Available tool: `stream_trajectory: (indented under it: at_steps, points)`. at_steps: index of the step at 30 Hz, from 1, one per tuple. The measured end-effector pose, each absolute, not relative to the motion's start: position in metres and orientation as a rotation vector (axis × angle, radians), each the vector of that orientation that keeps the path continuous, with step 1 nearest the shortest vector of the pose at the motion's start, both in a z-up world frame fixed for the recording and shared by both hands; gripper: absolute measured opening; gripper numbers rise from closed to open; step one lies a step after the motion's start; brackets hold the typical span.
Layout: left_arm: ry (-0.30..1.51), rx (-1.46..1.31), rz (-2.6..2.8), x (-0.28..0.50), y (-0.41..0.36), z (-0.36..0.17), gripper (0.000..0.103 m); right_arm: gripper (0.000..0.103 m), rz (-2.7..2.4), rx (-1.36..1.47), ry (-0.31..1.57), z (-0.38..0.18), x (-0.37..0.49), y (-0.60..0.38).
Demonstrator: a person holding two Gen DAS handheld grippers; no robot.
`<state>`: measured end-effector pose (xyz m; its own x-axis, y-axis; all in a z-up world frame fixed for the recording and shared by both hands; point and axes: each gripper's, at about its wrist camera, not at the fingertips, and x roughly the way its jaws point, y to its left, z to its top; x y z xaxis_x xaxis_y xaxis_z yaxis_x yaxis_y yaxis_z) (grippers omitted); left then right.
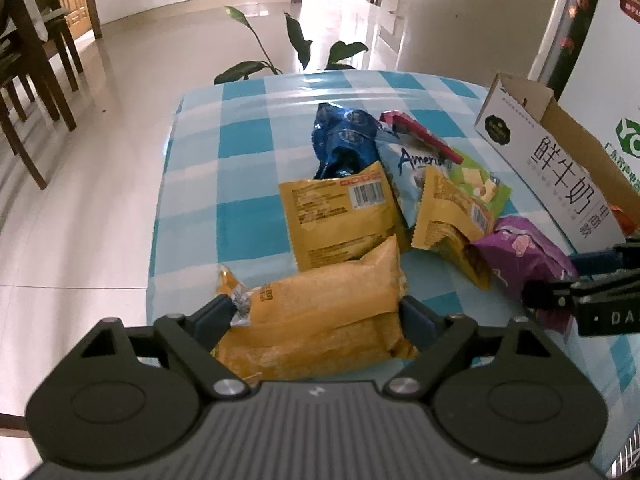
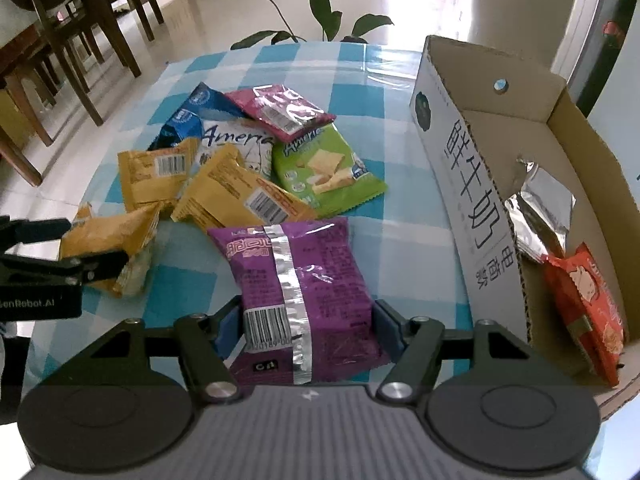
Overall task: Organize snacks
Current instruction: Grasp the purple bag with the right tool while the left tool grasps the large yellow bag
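1. Purple snack packet [image 2: 308, 300] lies flat on the checked tablecloth [image 2: 360, 80] at the near table edge, between the fingers of the right gripper [image 2: 308, 328]. Both pads press its sides: clenched on the packet.
2. Yellow snack packet [image 1: 320, 316] lies at 9 o'clock of the purple one. The left gripper [image 1: 320, 320] has it between its fingers, both pads touching its ends: grasping the packet.
3. Loose pile at 12 o'clock of the purple packet, all lying on the cloth and overlapping: two more yellow packets [image 2: 240, 196], a green packet [image 2: 324, 168], a white packet [image 2: 236, 144], a blue packet [image 2: 192, 116], a pink packet [image 2: 284, 112] on top at the far side.
4. Cardboard box [image 2: 468, 184], open top, stands at 3 o'clock of the purple packet, near it but apart. White outer wall with dark printed characters.
5. Box contents: a red packet [image 2: 584, 304] at the near end; a silver foil wrapper [image 2: 540, 216], crumpled and standing up, just behind it. Whether they touch: cannot tell.
6. Beyond the table at 12 o'clock: green plant leaves [image 2: 320, 4]. At 10 o'clock: wooden chairs [image 2: 80, 32] on a shiny tiled floor.
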<state>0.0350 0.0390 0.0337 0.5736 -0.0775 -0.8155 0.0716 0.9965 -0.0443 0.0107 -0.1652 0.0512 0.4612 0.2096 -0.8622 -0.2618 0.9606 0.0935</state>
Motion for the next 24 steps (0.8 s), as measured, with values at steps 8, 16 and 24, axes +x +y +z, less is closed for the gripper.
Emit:
stream_trajectory:
  at_steps: [8, 16, 24]
  points:
    - [0.914, -0.053, -0.056, 0.026, 0.045, 0.043, 0.088, 0.072, 0.303, -0.029, 1.028, 0.059, 0.009, -0.169]
    - [0.887, -0.072, -0.065, 0.024, 0.039, 0.050, 0.088, 0.072, 0.298, 0.040, 1.026, 0.063, 0.008, -0.182]
    - [0.857, -0.084, -0.079, 0.025, 0.029, 0.058, 0.088, 0.072, 0.289, 0.077, 0.976, 0.079, 0.006, -0.191]
